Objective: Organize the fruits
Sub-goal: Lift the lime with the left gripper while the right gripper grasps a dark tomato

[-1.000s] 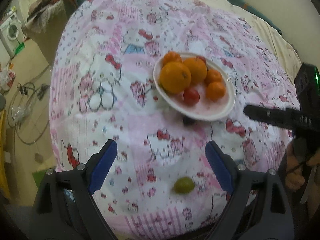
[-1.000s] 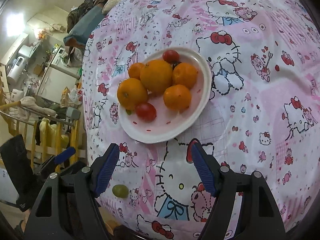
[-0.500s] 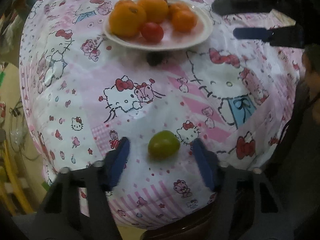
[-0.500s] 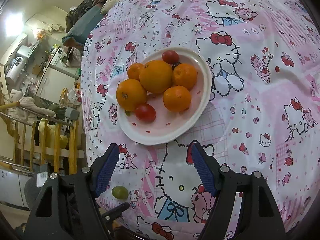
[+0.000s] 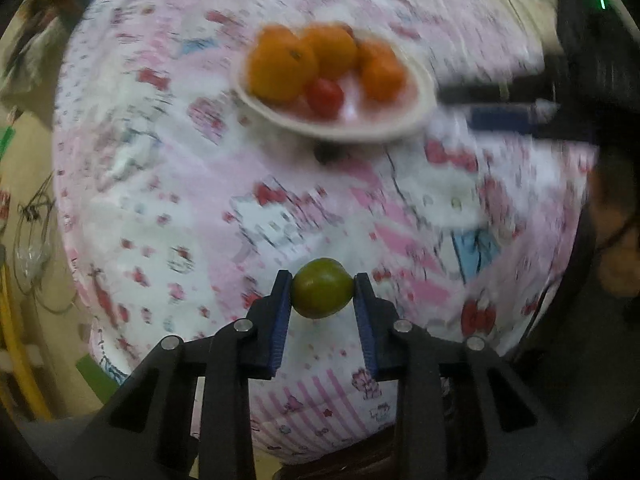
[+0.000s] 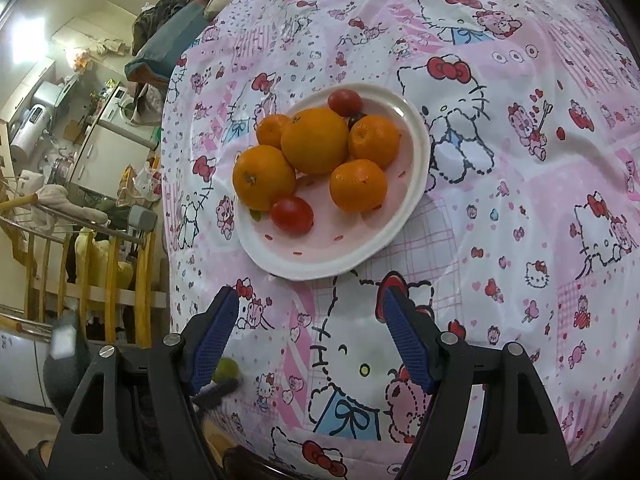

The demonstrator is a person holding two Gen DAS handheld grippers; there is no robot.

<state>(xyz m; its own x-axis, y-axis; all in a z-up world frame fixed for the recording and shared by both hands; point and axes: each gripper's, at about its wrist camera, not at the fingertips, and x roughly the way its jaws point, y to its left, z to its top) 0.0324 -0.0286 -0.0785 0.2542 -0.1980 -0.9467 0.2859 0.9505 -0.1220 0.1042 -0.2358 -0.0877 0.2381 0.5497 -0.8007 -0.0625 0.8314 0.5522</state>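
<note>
Left wrist view: your left gripper [image 5: 322,294] has just closed on the green fruit [image 5: 322,293], low centre. Upper centre, the white plate [image 6: 394,224] holds oranges [image 6: 315,140] and red tomatoes [image 6: 292,215]. Your right gripper [image 6: 308,334] stands wide, empty.

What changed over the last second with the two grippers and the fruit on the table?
The left gripper came down over the green fruit near the table's edge, and its jaws have just been closing and now clamp it. The right gripper stayed open short of the plate, whose oranges and tomatoes stayed put.
</note>
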